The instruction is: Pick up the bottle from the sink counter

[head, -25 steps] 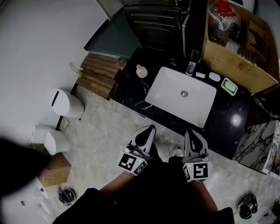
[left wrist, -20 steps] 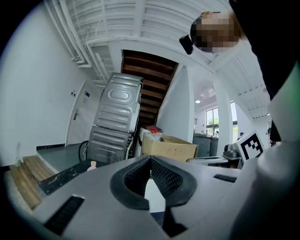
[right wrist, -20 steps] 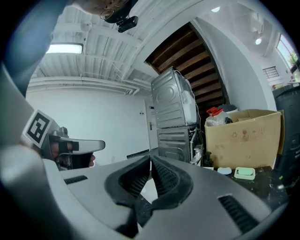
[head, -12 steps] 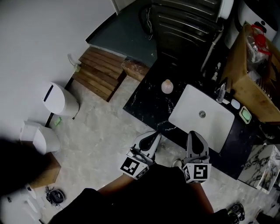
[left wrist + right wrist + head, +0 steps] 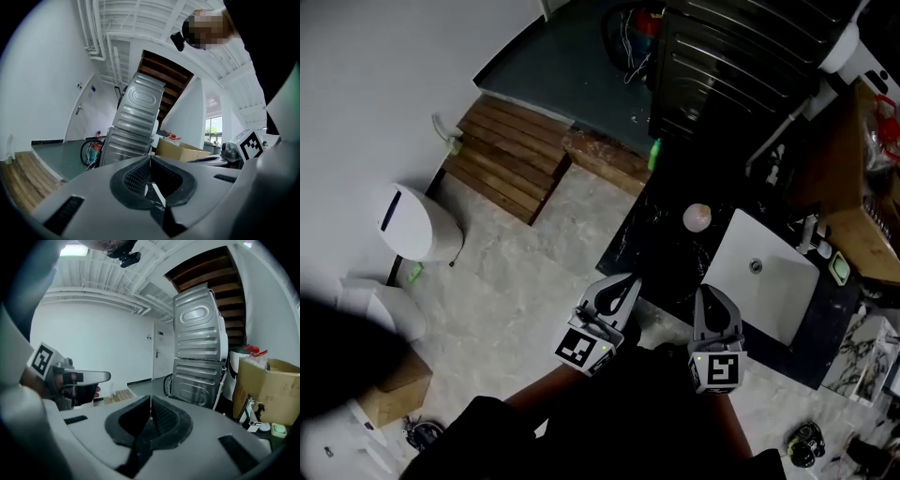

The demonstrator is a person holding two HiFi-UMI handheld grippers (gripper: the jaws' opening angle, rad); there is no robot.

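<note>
Looking down through the head view, I am finding the bottle [image 5: 697, 217] standing on the black bench [image 5: 649, 246], just beside the sink basin [image 5: 773, 302], off its far left corner. It is showing only a round pinkish top, so I am judging that it is upright, with its long axis pointing up toward the camera.

I am holding both tools on the near side of the sink basin, well short of the bottle. The left tool [image 5: 623, 281] is hanging over the floor off the basin's near left, its tips pressed together with nothing between them. The right tool [image 5: 710, 294] is sitting at the basin's near corner, also pressed together and empty — its own view is showing the two pads meeting along one thin seam.

The relation I am weighing is this: the bottle is lying ahead of both tools, almost straight along the right tool's line and up to the right of the left tool. The right one is looking slightly nearer to me. Whichever goes, it is going to need its tips spread first, then a level approach from the side.
</note>
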